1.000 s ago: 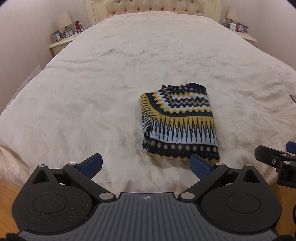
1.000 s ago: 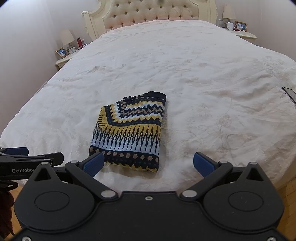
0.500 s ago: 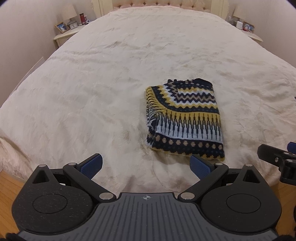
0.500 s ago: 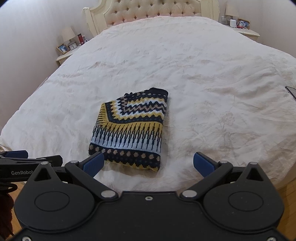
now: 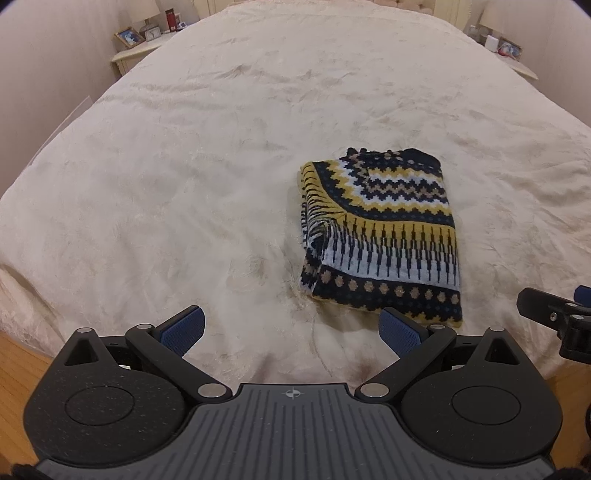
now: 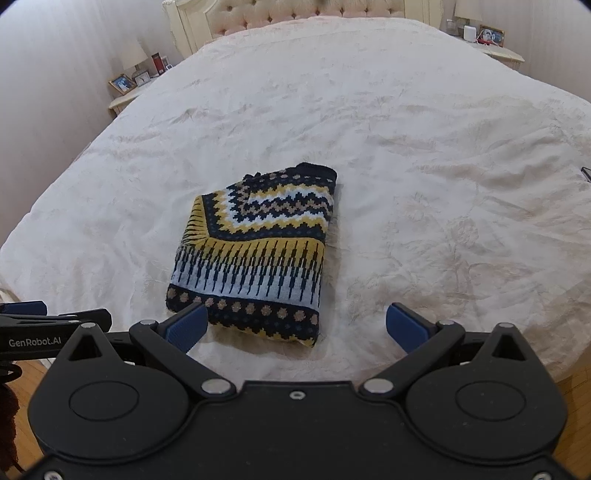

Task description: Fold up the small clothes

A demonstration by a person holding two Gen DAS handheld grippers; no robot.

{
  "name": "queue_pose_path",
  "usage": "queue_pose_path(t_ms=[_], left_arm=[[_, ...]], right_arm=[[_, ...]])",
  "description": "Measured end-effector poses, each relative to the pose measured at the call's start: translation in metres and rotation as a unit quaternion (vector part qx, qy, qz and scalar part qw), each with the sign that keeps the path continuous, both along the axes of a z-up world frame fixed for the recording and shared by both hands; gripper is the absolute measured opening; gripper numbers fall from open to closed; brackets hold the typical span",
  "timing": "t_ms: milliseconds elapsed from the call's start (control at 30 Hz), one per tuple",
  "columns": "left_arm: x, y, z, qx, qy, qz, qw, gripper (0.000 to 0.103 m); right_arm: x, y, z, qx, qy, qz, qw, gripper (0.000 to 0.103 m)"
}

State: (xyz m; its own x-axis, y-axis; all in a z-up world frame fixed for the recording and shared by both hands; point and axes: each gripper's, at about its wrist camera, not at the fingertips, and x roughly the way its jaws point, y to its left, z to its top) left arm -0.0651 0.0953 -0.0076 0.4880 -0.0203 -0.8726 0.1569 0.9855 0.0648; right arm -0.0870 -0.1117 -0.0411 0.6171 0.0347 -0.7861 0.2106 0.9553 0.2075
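A small knitted sweater (image 5: pixel 384 229) (image 6: pixel 258 251), patterned in navy, yellow and pale blue, lies folded into a neat rectangle near the foot of the bed. My left gripper (image 5: pixel 291 328) is open and empty, just short of the sweater's near left corner. My right gripper (image 6: pixel 295 326) is also open and empty, hovering over the sweater's near edge, its left pad (image 6: pixel 186 326) beside the near left corner. Neither touches the cloth. In the left wrist view the right gripper's finger shows at the far right edge (image 5: pixel 554 314).
The cream bedspread (image 6: pixel 406 155) stretches wide around the sweater. A tufted headboard (image 6: pixel 295 11) stands at the far end. Nightstands with lamps, photo frames and small items flank it (image 6: pixel 136 81) (image 6: pixel 487 40). Wooden floor (image 5: pixel 22 369) shows below the bed's near edge.
Both grippers have moved forward over the bed's foot, so the sweater looks closer and larger. The left view has swung left, shifting the sweater rightward. The sweater itself has not moved.
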Motion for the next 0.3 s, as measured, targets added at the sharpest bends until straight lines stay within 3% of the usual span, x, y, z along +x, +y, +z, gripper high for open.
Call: queue_pose_path(t_ms=[300], left_arm=[[0.017,-0.005,-0.007,0.004,0.017,0.001,0.9998,0.102]], right_arm=[[0.018,-0.005,-0.011,0.010,0.018,0.009,1.000,0.102]])
